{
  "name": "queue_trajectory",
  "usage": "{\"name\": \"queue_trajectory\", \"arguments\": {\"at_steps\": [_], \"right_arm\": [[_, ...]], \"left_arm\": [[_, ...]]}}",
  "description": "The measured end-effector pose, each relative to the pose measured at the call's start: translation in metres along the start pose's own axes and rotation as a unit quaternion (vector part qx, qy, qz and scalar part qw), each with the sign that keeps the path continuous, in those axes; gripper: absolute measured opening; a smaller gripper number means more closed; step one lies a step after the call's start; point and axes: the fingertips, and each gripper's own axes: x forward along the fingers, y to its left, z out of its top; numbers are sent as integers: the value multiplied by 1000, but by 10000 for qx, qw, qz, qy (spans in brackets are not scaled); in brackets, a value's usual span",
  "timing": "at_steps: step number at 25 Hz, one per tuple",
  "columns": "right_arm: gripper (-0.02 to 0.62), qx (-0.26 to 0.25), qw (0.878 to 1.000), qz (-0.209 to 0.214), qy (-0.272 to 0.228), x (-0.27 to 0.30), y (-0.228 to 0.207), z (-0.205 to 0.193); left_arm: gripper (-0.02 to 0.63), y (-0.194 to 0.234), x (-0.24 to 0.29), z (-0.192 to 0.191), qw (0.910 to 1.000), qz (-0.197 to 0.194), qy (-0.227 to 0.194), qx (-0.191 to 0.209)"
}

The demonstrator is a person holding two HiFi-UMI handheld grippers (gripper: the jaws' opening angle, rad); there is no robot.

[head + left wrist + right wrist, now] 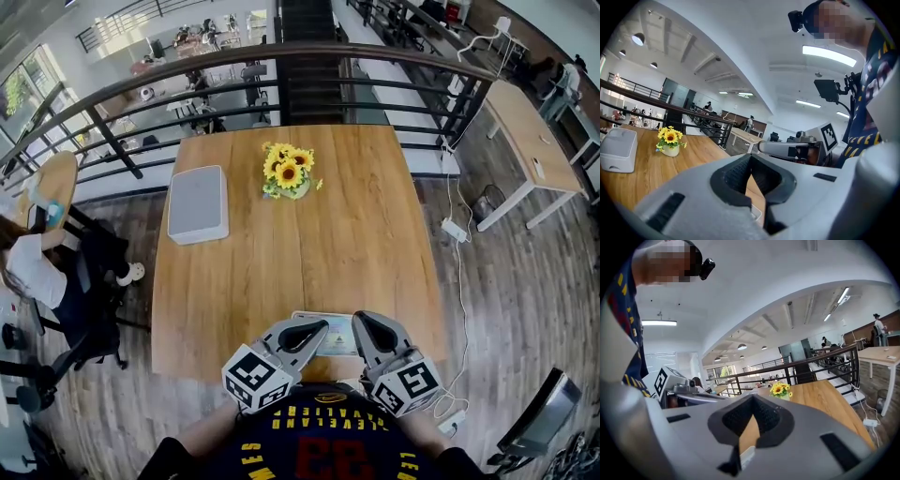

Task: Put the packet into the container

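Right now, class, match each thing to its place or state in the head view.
Things:
1. container
2. sunflowers
3. packet
4. left gripper

Places or states:
A. flat at the table's near edge
B. jaws shut, nothing between them
C. on the table's left side
D. middle of the table's far half

Pairs: 1-C, 2-D, 3-A, 4-B
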Motion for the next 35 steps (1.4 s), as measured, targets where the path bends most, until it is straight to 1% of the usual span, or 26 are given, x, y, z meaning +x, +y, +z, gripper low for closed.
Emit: {"name": "queue_trajectory", "arguments": {"at_steps": [5,13,18,23,27,35], "right_arm": [[12,56,9999,-9,159,2,-3,-10],[12,-125,9997,69,213,6,-1,-5],[11,-202,9994,188,212,12,1,-1],[11,-307,9990,248,186,13,7,4],[11,-263,9991,252,217,12,9,-7],[11,-300,9989,283,204,12,14,-7]], "left_arm": [[8,7,5,-7,9999,79,83,-119],[8,13,3,9,9997,238,-10,-23],[8,11,5,9,9997,172,-14,-147],[8,8,6,9,9998,128,-9,-140],[8,5,6,-1,9998,90,65,-133],[9,8,-2,2,9996,173,44,-216]]}}
